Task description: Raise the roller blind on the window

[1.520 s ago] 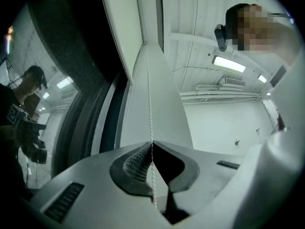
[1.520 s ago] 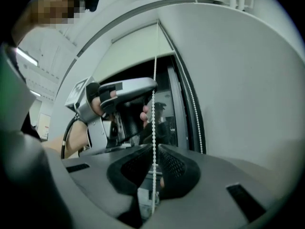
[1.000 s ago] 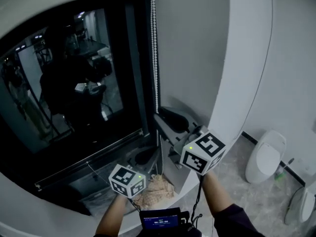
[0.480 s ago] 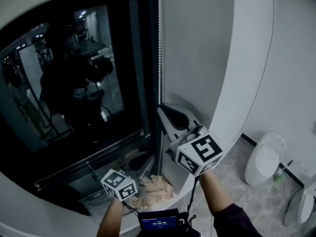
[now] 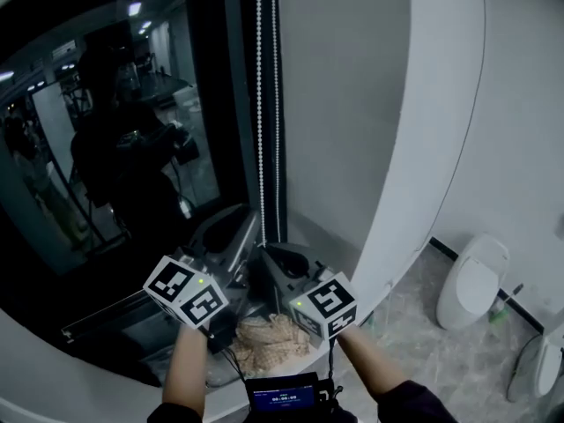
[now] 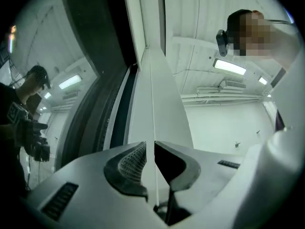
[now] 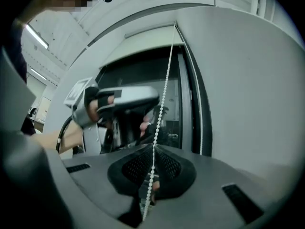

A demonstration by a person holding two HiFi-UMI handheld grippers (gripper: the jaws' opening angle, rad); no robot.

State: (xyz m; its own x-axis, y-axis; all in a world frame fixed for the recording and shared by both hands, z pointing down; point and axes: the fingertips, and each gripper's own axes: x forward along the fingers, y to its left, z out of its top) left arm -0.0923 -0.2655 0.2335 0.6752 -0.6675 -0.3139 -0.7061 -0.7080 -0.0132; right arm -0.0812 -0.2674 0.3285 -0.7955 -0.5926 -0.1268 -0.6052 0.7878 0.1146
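At the right edge of the window (image 5: 132, 148) the left gripper (image 6: 150, 149) has come up from the sill to bracket one strand of the bead chain (image 5: 260, 104), its jaws a sliver apart and not yet biting. The right gripper (image 7: 153, 149), clenched on the chain, has sunk lower, so I judge a hand-over-hand haul is under way. Both strands hang straight and vertical, their long axis running up toward the roller blind, whose fabric shows nowhere over the dark glass.
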